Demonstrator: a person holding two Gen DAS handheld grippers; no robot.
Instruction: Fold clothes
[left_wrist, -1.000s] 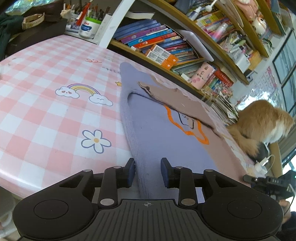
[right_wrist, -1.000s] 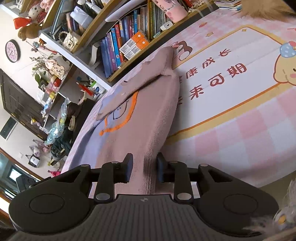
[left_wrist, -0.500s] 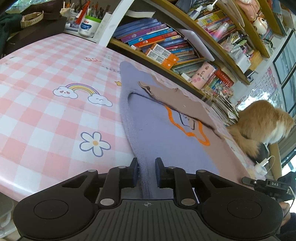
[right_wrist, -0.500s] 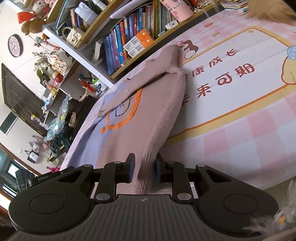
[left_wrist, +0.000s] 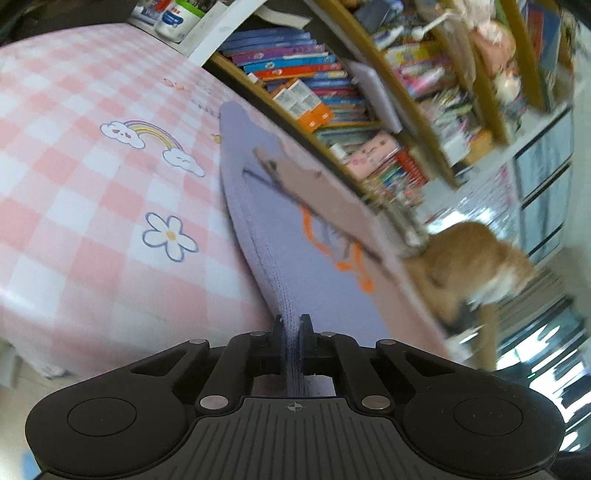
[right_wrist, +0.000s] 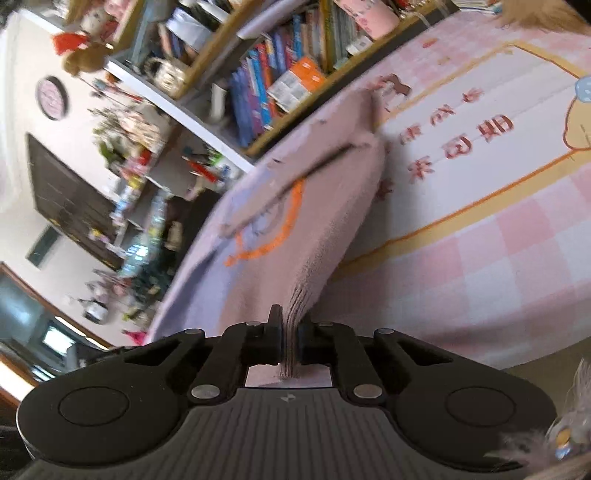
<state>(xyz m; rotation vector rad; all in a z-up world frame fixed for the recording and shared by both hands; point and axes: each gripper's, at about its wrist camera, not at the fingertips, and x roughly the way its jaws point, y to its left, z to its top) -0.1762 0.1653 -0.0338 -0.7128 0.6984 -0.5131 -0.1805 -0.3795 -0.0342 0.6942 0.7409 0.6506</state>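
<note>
though pinched, sweater (left_wrist: 258, 206) outside bookshelf (left_wrist: 369, 110)

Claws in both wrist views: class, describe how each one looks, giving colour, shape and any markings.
Both are matte black. The left claw has two slim fingers on linkage bars with silver rivets, a ribbed body marked with a small crosshair, and round discs either side. The right claw is built alike, with a small chevron-like mark instead.

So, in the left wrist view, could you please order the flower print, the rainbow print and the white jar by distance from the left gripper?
1. flower print, on the tablecloth left of the left gripper.
2. rainbow print, farther up the cloth, left.
3. white jar, at the table's far edge, top left.
</note>
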